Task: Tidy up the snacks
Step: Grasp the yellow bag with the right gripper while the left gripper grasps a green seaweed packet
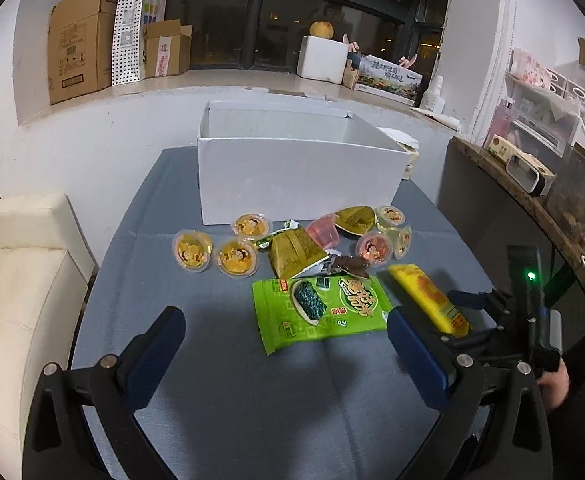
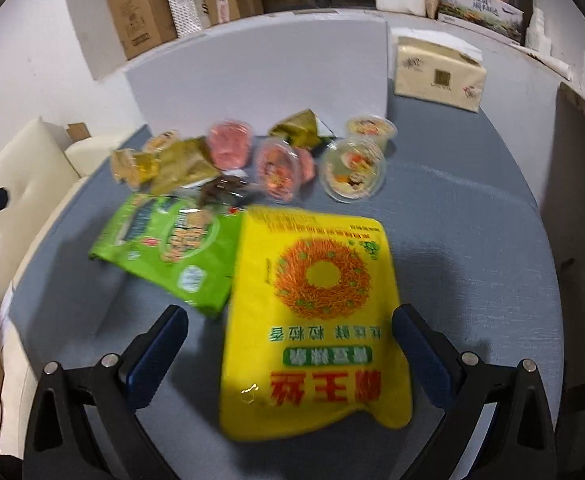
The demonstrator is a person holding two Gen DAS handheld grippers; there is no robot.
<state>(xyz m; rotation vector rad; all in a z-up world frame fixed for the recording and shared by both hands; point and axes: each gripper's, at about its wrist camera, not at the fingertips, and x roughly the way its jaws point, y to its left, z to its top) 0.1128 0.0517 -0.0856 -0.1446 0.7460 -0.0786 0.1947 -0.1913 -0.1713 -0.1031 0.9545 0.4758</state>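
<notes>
A white open box [image 1: 292,168] stands at the back of the grey-clothed table [image 1: 220,360]. In front of it lie yellow jelly cups [image 1: 192,250], pink jelly cups [image 1: 374,248], olive wrapped packets [image 1: 292,252] and a brown wrapper [image 1: 348,264]. Nearer me lies a green snack bag [image 1: 320,312]. My left gripper [image 1: 288,344] hovers open just before that bag, holding nothing. A yellow snack bag [image 2: 312,320] lies flat between the wide-open fingers of my right gripper [image 2: 290,340]. In the left wrist view the right gripper [image 1: 446,316] straddles the yellow bag's [image 1: 428,300] near end.
A tissue pack [image 2: 440,72] sits to the right of the box. A cream sofa [image 1: 20,280] borders the table's left side. A dark panel and cluttered shelf [image 1: 532,176] stand on the right. Cardboard boxes [image 1: 80,44] line the window ledge. A hand [image 1: 556,384] holds the right gripper.
</notes>
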